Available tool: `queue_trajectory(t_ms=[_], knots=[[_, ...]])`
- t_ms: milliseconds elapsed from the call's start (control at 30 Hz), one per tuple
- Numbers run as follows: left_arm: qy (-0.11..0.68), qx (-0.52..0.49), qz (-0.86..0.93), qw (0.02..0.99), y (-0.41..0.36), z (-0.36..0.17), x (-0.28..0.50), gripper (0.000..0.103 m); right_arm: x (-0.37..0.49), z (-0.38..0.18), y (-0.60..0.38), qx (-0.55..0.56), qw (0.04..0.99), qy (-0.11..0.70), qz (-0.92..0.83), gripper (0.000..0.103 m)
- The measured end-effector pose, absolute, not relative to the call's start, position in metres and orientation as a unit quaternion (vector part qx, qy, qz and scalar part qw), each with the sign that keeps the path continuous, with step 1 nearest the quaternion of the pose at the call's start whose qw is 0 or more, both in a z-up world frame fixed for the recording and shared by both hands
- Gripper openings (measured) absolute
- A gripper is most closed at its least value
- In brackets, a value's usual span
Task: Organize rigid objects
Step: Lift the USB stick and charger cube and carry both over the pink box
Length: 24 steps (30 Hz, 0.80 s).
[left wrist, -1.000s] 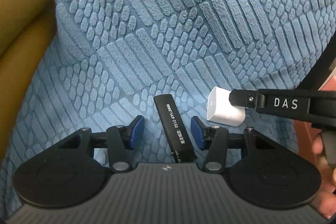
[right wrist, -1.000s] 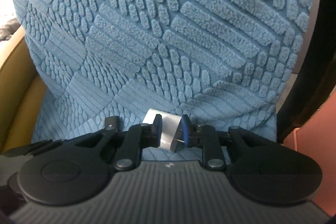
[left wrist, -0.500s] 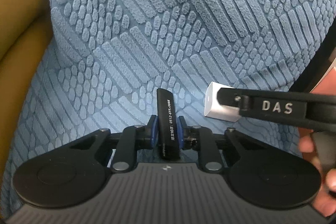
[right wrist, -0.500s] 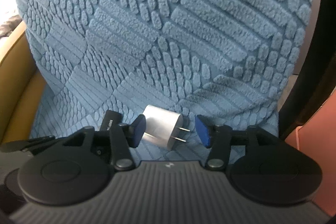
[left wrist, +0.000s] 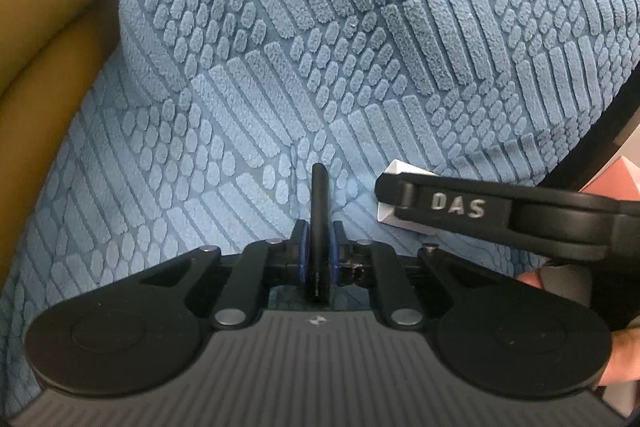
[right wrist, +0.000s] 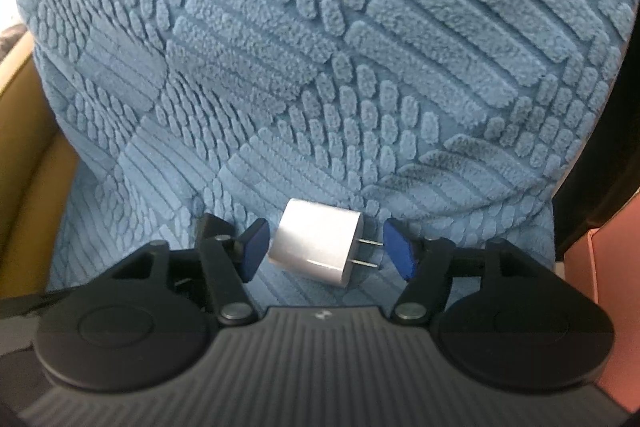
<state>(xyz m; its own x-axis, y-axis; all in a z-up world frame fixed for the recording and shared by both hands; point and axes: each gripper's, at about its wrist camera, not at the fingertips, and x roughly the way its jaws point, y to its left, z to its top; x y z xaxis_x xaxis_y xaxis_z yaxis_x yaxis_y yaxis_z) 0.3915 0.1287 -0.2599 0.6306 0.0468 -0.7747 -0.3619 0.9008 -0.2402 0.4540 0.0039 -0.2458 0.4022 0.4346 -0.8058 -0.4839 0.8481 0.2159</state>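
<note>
My left gripper [left wrist: 318, 245] is shut on a slim black stick-shaped device [left wrist: 320, 203], held edge-on just above the blue textured cushion [left wrist: 280, 67]. My right gripper [right wrist: 326, 247] is open. A white plug adapter [right wrist: 318, 247] lies on the cushion [right wrist: 320, 47] between its blue pads, prongs pointing right, touching neither pad clearly. In the left wrist view the adapter [left wrist: 390, 217] is mostly hidden behind the right gripper's black finger [left wrist: 460, 207] marked DAS.
Tan leather of a seat [left wrist: 48, 27] borders the cushion on the left, also in the right wrist view [right wrist: 28, 155]. A black strip [right wrist: 592, 179] and a pink surface [right wrist: 608, 267] lie at the right edge. A hand [left wrist: 616, 347] shows at right.
My left gripper closed on the black device and turned it edge-on, lifting it. My right gripper opened and released the white adapter onto the cushion.
</note>
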Motion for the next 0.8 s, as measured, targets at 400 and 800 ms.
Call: queue_trajectory(t_ms=[400,800], knots=[[0.419,-0.197,0.113,0.879,0.129,-0.267,0.396,0.013,0.446,-0.254,0.023,-0.056,0.832,0.481,0.269,0.066],[0.417,-0.202,0.103,0.88,0.133,-0.274,0.404,0.014,0.451,-0.245,0.007,-0.048,0.842,0.474,0.252,0.066]])
